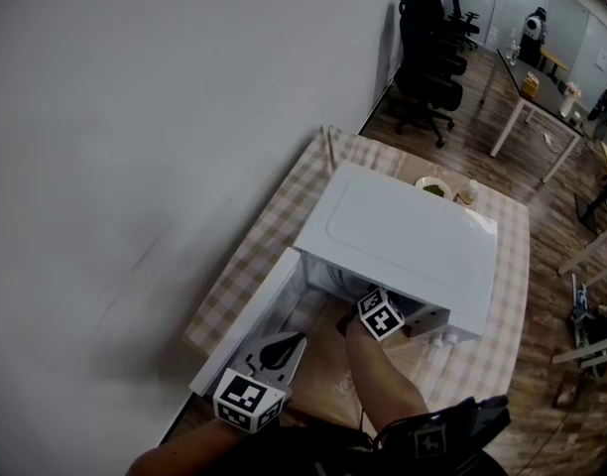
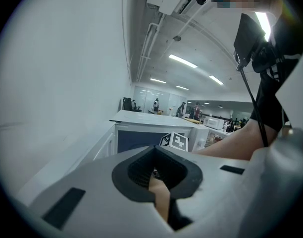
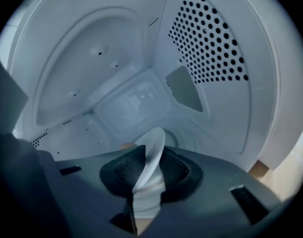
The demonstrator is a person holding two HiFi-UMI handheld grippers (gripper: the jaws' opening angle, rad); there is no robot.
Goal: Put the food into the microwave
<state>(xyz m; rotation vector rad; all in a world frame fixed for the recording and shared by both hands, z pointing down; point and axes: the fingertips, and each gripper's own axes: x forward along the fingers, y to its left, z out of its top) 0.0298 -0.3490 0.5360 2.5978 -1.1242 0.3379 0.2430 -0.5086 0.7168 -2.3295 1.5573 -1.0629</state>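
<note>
Ceiling strip lights (image 2: 182, 61) glare overhead; the microwave cavity (image 3: 141, 83) is dim and bluish; fisheye edges darken and bend.

The mouth of the white box-shaped microwave (image 1: 403, 231) is largely filled by the right tongs (image 3: 146, 170) and the forearm (image 1: 383, 375) behind them. Within, passage is bounded by the perforated side wall (image 3: 211, 43) and narrowed by what seems a white plate rim (image 3: 152, 150). The left is shut off by the open white door (image 1: 249, 315) and left tongs (image 1: 283, 349); the checked-cloth worktop (image 1: 492, 365) is left free rightward.
</note>
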